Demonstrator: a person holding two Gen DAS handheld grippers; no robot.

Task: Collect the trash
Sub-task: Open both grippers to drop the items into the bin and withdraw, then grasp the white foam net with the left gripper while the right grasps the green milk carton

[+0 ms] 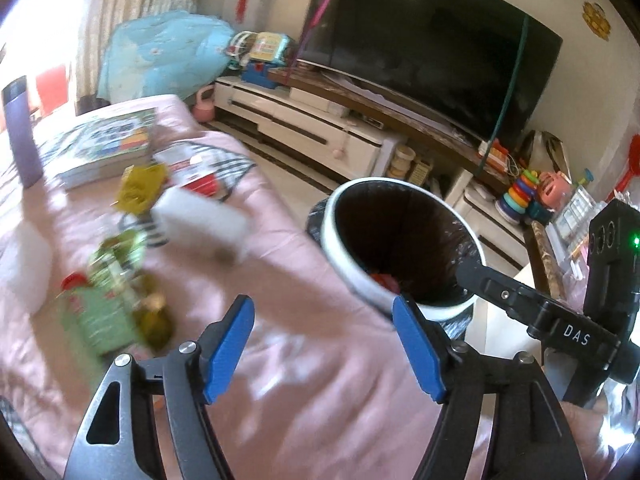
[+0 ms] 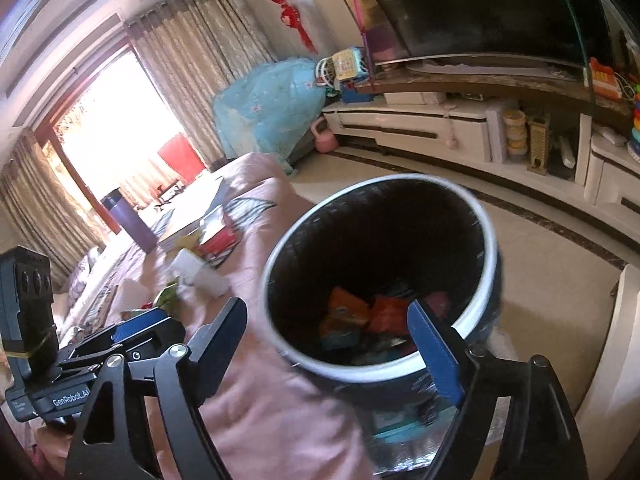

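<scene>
A round trash bin (image 1: 340,248) with a white rim and black liner stands beside the pink-covered table (image 1: 280,280). In the right wrist view the bin (image 2: 486,280) holds several orange and red wrappers (image 2: 360,316). My right gripper (image 2: 328,348) hangs open over the bin's near rim, with nothing between its blue pads. My left gripper (image 1: 324,348) is open and empty above the pink cover, just left of the bin. Loose trash lies on the cover: a green wrapper (image 1: 108,312), a crumpled yellow wrapper (image 1: 142,190), a white box (image 1: 204,224) and a red-and-white packet (image 1: 192,172).
A purple bottle (image 1: 20,132) and a stack of books (image 1: 104,144) sit at the table's far left. Behind the bin run a white TV cabinet (image 1: 320,124) and a large TV (image 1: 432,40), with toys (image 1: 520,196) on the floor. A white cabinet edge (image 2: 612,360) stands at the right.
</scene>
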